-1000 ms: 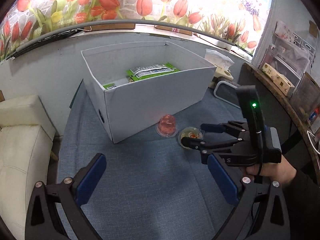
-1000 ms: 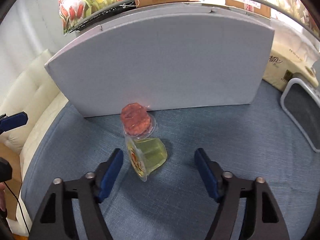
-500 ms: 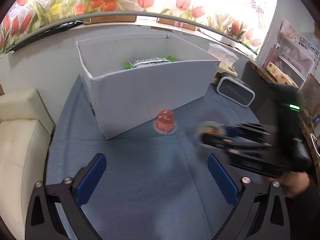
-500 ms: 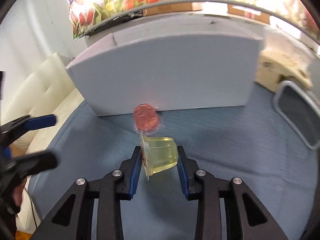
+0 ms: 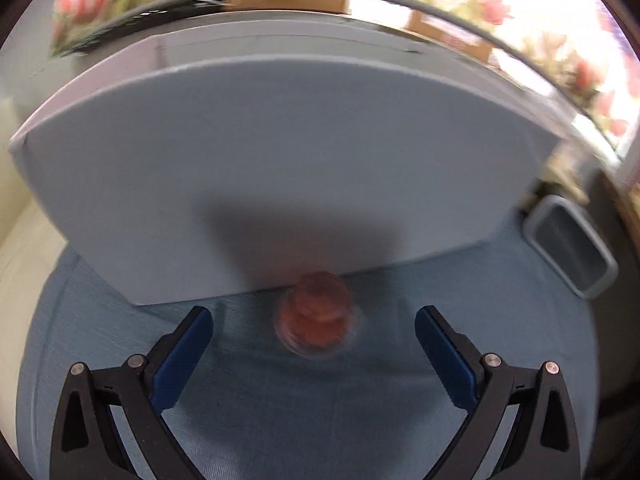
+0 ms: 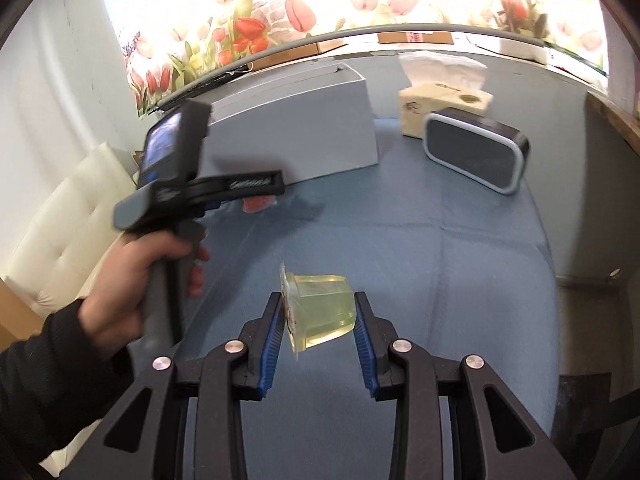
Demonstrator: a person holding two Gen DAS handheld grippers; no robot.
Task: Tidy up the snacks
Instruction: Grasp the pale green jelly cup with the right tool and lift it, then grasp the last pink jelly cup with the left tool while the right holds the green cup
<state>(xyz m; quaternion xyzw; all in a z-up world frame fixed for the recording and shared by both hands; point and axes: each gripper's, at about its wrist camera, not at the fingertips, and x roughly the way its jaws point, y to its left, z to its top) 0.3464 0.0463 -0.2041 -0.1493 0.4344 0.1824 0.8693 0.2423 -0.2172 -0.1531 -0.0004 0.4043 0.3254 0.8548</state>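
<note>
Clamped sideways between the blue pads of the right hand-held gripper (image 6: 318,320): a yellow jelly cup (image 6: 320,308), clear of the blue cloth of the desk (image 6: 460,248), foil lid turned toward 9 o'clock. Spread wide and empty, the left hand-held gripper (image 5: 314,320), framing a red jelly cup (image 5: 316,320) that sits upside down on the cloth, just in front of the wall of the white box (image 5: 280,168). From the right wrist, the same red cup half hidden behind the left tool at 10 o'clock.

Likely trouble: a tapered, thin plastic wall gripped across its slope, so prone to squirting out toward the narrow end or buckling under too hard a squeeze. Possibly also a clip against the tall box rim on the way in, with the cup dropped outside. For the red cup, little room between dome and box wall, and heavy motion blur in the left view; a hurried close probably nudging it against the box instead of catching it. Flared rim flat on woven fabric, so hard to get under.

Box: stiff, matte white board, straight-sided, open-topped. Cloth: fine-ribbed, creased. At 2 o'clock in the right view, a rounded dark speaker (image 6: 476,156) with a pale rim, and behind it a soft tissue pack (image 6: 440,104), both well apart from the cups.
</note>
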